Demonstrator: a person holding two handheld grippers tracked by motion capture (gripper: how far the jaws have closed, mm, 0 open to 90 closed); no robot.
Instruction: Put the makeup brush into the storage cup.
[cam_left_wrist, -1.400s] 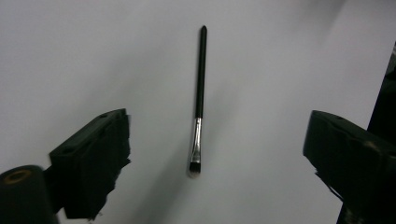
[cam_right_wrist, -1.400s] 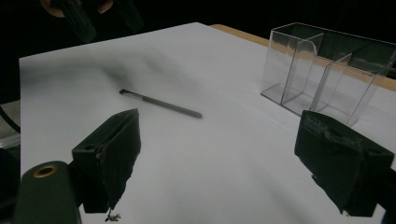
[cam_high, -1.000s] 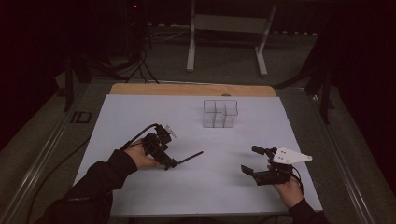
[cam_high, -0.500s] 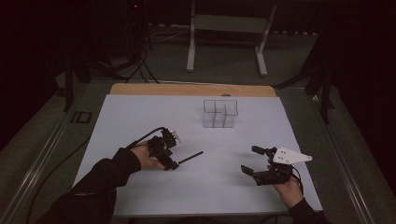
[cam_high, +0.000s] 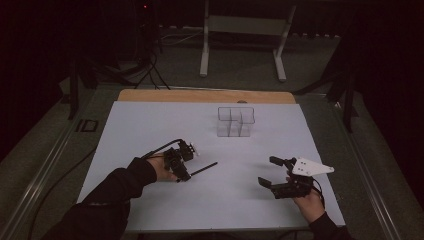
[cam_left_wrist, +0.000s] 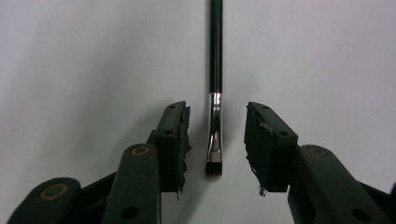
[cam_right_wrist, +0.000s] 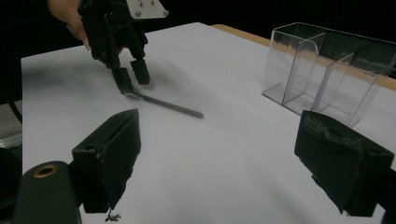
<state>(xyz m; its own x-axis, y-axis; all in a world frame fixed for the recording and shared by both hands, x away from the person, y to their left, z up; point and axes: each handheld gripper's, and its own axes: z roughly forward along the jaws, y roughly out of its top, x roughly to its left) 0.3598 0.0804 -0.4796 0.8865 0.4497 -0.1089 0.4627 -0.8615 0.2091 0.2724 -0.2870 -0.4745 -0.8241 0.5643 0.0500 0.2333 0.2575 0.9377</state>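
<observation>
On the table (cam_high: 150, 120): a white sheet covers the top, with a wooden edge showing along the far side.
Brush (cam_left_wrist: 215, 93): lies flat on the white surface at the near left; black handle, silver ferrule, short dark bristles. In the left gripper view the bristle end sits between the two jaws, the handle running away from them.
Left gripper (cam_high: 182, 170): held low over the brush's bristle end, jaws apart on either side of the ferrule, neither pad touching it as far as the left gripper view shows.
Left hand (cam_high: 161, 167): wrapped round the gripper, dark sleeve behind it.
Right gripper (cam_high: 267, 172): at the near right, well apart from the brush, jaws wide apart with nothing between them; grey plate on top.
Right hand (cam_high: 309, 204): holds that gripper from the near edge.
Box (cam_high: 235, 121): clear plastic, divided into compartments, upright toward the far middle of the table, well apart from both grippers.
</observation>
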